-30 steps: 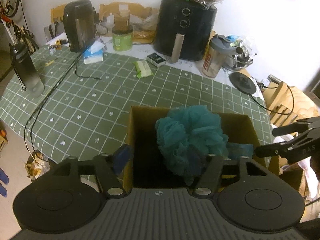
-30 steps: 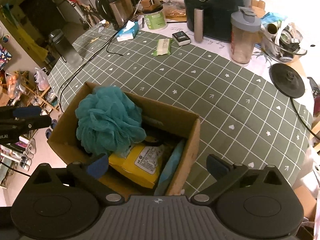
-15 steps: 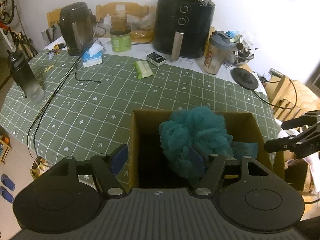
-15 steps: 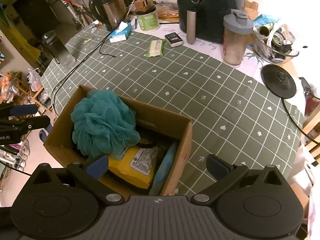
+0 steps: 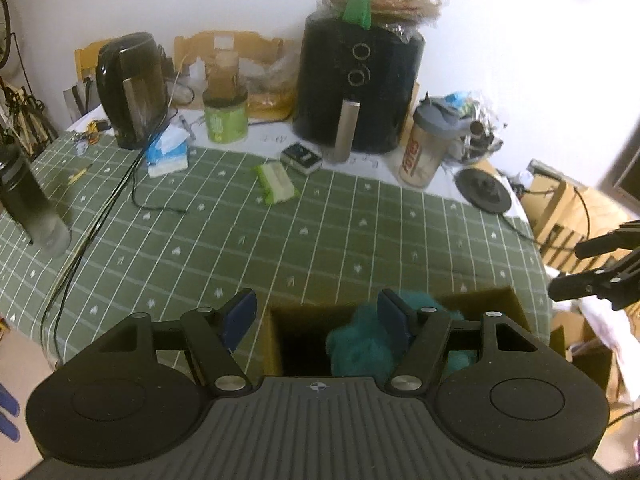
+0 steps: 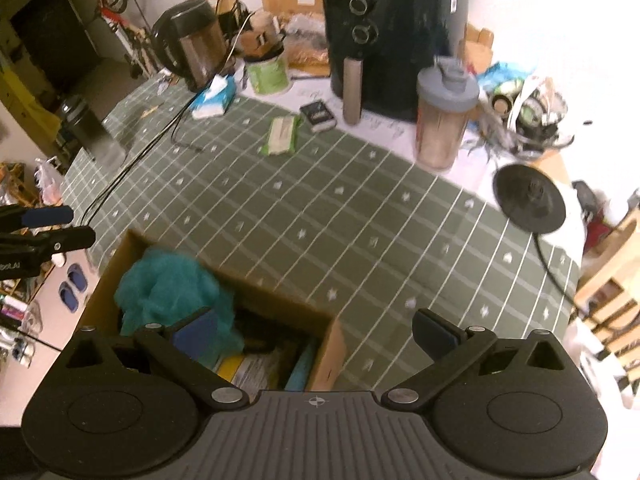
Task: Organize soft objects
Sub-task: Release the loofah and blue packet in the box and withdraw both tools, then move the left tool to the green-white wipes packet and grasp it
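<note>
A teal bath pouf [image 6: 168, 292] lies in an open cardboard box [image 6: 332, 356] at the near edge of the green checked table [image 6: 360, 216]. A yellow packet [image 6: 240, 368] and a blue item lie in the box beside it. The pouf also shows in the left wrist view [image 5: 360, 344], in the box [image 5: 512, 308]. My left gripper [image 5: 316, 312] is open and empty, above the box's near side. My right gripper [image 6: 316, 332] is open and empty, above the box's right corner.
At the table's back stand a black air fryer [image 5: 360, 88], a kettle [image 5: 132, 88], a shaker cup [image 5: 424, 152], a green tub [image 5: 226, 120], a tissue pack [image 5: 168, 152] and a green wipes pack [image 5: 276, 182]. A dark bottle [image 5: 28, 208] stands at left. Cables cross the cloth.
Both grippers have pulled back and risen from the box, so the box sits lower in both views. The pouf stays in the box, no longer between my left fingers.
</note>
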The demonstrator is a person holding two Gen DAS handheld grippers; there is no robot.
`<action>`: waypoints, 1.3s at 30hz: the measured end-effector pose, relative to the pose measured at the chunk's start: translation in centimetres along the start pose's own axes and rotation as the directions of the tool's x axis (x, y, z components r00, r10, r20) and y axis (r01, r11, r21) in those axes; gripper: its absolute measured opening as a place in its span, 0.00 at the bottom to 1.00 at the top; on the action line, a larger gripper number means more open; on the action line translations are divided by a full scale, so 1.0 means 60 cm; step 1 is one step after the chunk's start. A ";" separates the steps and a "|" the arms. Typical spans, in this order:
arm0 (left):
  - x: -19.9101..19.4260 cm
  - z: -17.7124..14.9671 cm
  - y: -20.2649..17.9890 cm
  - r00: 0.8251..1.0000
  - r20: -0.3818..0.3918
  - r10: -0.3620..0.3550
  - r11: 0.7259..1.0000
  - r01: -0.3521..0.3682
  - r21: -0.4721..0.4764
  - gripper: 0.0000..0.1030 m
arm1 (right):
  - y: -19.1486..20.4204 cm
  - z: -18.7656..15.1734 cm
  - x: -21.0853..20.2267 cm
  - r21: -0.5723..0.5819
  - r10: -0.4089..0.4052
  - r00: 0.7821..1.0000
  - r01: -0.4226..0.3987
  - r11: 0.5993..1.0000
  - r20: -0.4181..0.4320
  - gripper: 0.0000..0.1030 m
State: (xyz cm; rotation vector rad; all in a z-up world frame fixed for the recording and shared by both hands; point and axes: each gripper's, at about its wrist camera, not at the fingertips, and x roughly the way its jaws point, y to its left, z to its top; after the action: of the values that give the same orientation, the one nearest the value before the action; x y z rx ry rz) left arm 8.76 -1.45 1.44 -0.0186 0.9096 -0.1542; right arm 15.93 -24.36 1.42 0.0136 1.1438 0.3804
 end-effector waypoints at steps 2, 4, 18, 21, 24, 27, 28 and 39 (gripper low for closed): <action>0.012 0.011 0.003 1.000 0.014 -0.008 1.000 0.008 0.004 0.64 | -0.003 0.018 0.012 -0.008 0.000 1.000 0.000 1.000 0.021 1.00; 0.024 0.022 0.005 1.000 0.021 -0.014 1.000 0.013 0.010 0.64 | -0.005 0.036 0.028 -0.022 0.009 0.999 -0.008 1.000 0.040 1.00; 0.088 0.112 0.032 0.998 0.068 -0.013 0.996 0.007 0.088 0.64 | -0.010 0.162 0.121 -0.168 0.078 0.984 -0.050 0.985 0.162 1.00; 0.107 0.126 0.040 0.997 0.073 -0.013 0.995 0.006 0.098 0.64 | -0.007 0.176 0.139 -0.211 0.086 0.979 -0.046 0.976 0.185 1.00; 0.130 0.137 0.049 0.997 0.074 -0.004 0.995 -0.003 0.096 0.64 | -0.005 0.187 0.160 -0.250 0.083 0.975 -0.029 0.968 0.207 1.00; 0.157 0.145 0.059 0.997 0.074 0.022 0.996 -0.028 0.088 0.64 | -0.006 0.197 0.186 -0.263 0.069 0.974 -0.010 0.965 0.216 1.00; 0.166 0.146 0.062 0.997 0.072 0.028 0.996 -0.034 0.087 0.64 | -0.007 0.199 0.194 -0.263 0.068 0.973 -0.008 0.965 0.220 1.00; 0.282 0.159 0.101 0.997 0.044 0.069 0.996 -0.072 0.058 0.65 | -0.019 0.213 0.276 -0.264 0.076 0.973 -0.015 0.964 0.219 1.00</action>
State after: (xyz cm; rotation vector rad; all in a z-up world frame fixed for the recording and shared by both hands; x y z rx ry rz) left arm 27.25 1.70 -6.47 0.0656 0.8627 -0.1151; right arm 33.56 -18.09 -8.08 -0.1444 0.8610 0.5545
